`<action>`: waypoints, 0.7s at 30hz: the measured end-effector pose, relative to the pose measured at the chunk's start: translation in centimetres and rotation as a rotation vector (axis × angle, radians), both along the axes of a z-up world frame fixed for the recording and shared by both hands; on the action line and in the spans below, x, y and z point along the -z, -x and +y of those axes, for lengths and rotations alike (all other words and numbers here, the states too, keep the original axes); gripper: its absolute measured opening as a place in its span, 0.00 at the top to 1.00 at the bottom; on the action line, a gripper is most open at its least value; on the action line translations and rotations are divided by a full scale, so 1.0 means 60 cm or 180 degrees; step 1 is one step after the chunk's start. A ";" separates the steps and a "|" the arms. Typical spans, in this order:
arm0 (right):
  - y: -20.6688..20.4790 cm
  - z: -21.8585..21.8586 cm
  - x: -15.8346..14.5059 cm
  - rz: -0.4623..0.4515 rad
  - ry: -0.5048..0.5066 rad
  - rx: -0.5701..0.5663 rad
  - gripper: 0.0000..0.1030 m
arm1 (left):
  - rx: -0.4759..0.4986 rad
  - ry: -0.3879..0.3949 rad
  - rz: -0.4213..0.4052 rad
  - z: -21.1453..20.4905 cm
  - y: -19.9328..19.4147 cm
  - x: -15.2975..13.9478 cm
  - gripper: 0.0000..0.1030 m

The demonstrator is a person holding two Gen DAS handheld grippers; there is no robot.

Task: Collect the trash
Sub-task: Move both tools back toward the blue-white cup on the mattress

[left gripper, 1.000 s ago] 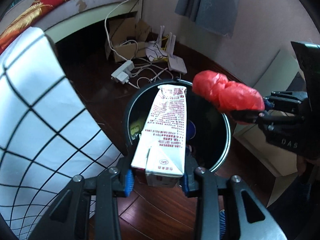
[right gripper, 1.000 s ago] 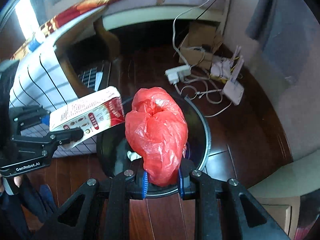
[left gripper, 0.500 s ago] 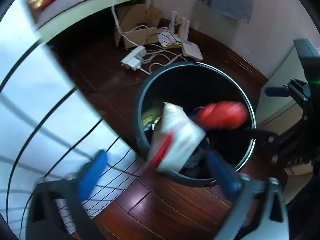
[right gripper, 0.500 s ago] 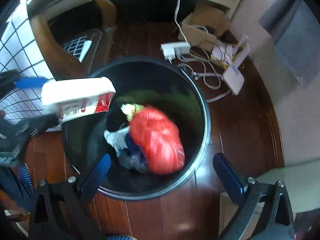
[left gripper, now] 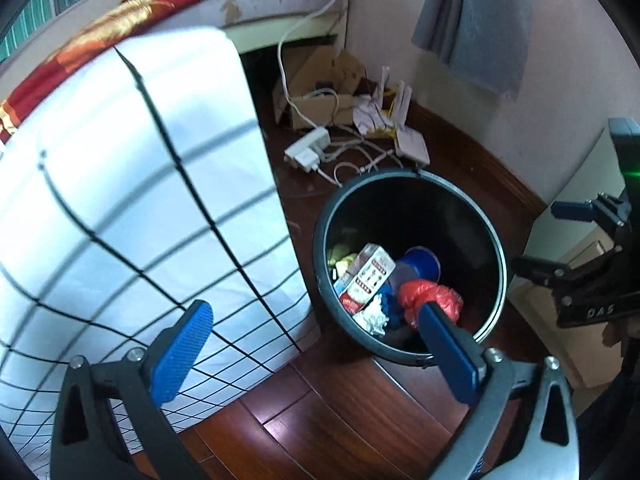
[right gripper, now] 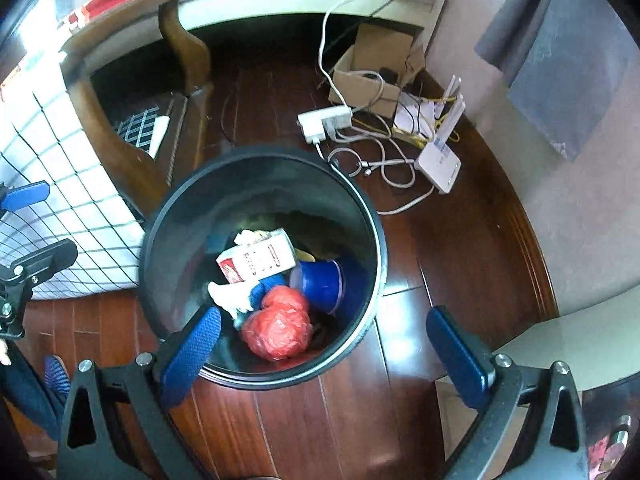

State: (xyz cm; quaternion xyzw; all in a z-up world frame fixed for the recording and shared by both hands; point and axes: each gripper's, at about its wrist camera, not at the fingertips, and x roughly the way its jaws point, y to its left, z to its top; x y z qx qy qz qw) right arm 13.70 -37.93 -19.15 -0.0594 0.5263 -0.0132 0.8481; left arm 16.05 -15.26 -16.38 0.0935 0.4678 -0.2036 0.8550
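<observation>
A black round trash bin [left gripper: 494, 236] [right gripper: 380, 248] stands on the wooden floor. Inside it lie a white and red milk carton [left gripper: 370, 274] [right gripper: 260, 258], a crumpled red plastic bag [left gripper: 432, 298] [right gripper: 278, 326], a blue cup [right gripper: 320, 282] [left gripper: 420, 260] and white crumpled paper [right gripper: 228, 296]. My left gripper [left gripper: 316, 348] is open and empty, above the bin's near left side. My right gripper [right gripper: 324, 350] is open and empty, over the bin's near rim. The right gripper also shows at the right edge of the left wrist view [left gripper: 560, 240].
A white tablecloth with a black grid [left gripper: 120, 200] [right gripper: 52, 200] hangs to the left of the bin. A power strip [right gripper: 324, 122], cables, a router [right gripper: 440, 164] and a cardboard box [right gripper: 372, 72] lie on the floor behind it. A pale cabinet [left gripper: 580, 248] stands to the right.
Both grippers opened. The carton dropped from the left gripper and the red bag from the right; both now lie in the bin. Both grippers have pulled back a little.
</observation>
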 end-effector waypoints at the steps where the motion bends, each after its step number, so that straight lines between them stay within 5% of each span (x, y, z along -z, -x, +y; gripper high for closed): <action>1: 0.001 0.002 -0.007 -0.0026 0.0005 -0.0003 0.00 | -0.0015 0.0016 -0.0031 0.004 0.002 -0.008 0.00; 21: 0.012 0.098 -0.161 -0.0635 -0.0006 -0.0198 0.00 | -0.0412 0.0240 -0.0482 0.102 0.035 -0.123 0.00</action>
